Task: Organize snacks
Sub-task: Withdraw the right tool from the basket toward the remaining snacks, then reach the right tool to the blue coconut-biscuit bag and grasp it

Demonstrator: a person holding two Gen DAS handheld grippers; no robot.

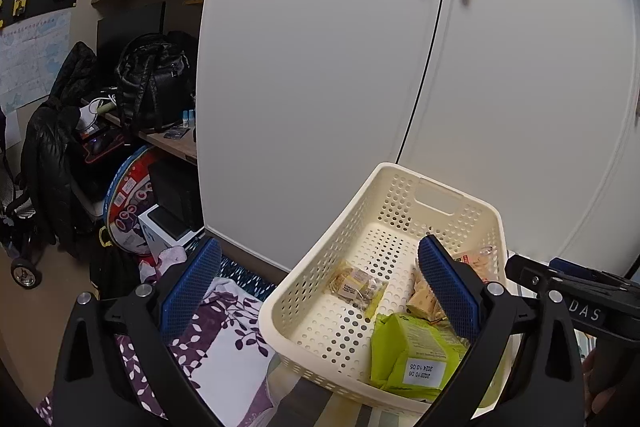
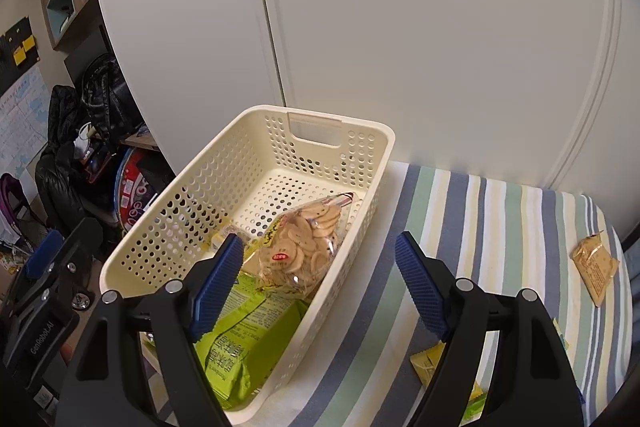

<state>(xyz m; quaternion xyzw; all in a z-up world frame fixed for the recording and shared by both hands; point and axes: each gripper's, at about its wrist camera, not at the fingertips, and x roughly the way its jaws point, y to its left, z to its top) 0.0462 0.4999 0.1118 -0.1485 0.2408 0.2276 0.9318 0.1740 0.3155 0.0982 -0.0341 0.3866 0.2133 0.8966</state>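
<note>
A cream perforated basket (image 1: 320, 247) (image 2: 168, 223) rests on a striped cloth. Inside lie a green snack pack (image 1: 416, 359) (image 2: 244, 343), a clear bag of round crackers (image 2: 304, 243) and a small clear packet (image 1: 358, 287). My left gripper (image 1: 320, 291) is open, straddling the basket's left wall, nothing between its pads. My right gripper (image 2: 320, 279) is open over the basket's right wall, empty. On the cloth outside lie a brown packet (image 2: 594, 263) at far right and a yellow packet (image 2: 430, 363) partly hidden behind my right finger.
A white wardrobe (image 1: 360, 67) (image 2: 400, 27) stands right behind the basket. The striped cloth (image 2: 500, 227) stretches to the right. To the left are a floral purple blanket (image 1: 224, 339), a cluttered desk with a black backpack (image 1: 154, 83), and jackets.
</note>
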